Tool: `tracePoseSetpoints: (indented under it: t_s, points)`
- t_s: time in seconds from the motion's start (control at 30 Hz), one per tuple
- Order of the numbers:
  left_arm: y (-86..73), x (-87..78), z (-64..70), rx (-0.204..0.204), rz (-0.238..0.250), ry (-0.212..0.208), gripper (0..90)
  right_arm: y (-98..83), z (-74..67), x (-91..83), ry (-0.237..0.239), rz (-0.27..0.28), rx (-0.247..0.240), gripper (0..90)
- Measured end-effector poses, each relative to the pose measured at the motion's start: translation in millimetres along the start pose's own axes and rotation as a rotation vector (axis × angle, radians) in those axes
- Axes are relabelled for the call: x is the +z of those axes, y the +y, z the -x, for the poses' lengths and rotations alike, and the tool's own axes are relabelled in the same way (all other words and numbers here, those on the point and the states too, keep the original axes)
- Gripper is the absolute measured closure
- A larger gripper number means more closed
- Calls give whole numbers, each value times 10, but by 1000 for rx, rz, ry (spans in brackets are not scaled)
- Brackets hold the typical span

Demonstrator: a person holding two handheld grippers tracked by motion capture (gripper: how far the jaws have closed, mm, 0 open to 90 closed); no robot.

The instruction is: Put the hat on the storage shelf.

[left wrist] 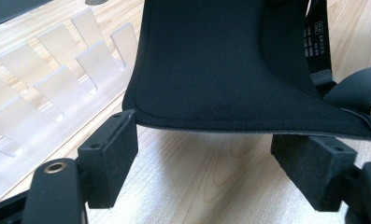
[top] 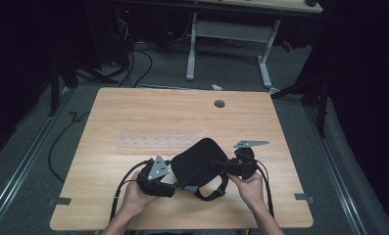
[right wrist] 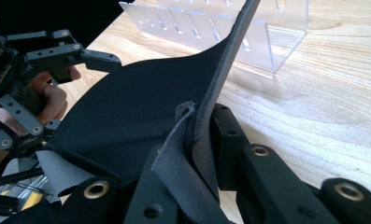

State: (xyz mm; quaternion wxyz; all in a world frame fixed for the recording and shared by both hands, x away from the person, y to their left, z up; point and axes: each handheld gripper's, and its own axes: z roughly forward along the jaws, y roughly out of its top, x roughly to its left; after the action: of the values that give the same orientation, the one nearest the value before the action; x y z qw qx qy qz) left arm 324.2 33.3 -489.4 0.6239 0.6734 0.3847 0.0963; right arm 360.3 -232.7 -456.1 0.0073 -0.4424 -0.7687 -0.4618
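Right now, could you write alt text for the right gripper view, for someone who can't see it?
The right tongs pinch the edge of a black fabric pad above a wooden table. A clear plastic rack stands behind, and the left tongs wait open at far left.

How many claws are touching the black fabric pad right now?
1. The right claw is pinching the black fabric pad's edge. The left claw sits open just below the pad's near edge, apparently not touching.
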Motion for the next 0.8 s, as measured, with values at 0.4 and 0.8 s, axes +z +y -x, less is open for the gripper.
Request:
tracePoseSetpoints:
  t_s: [0.4,0.8]
  points:
    - [-23,12,17,40,-23,1,271,-1,-20,9,21,-2,5,827]
    - [10,40,88,61,-20,-37,358,26,-57,114,82,-5,29,826]
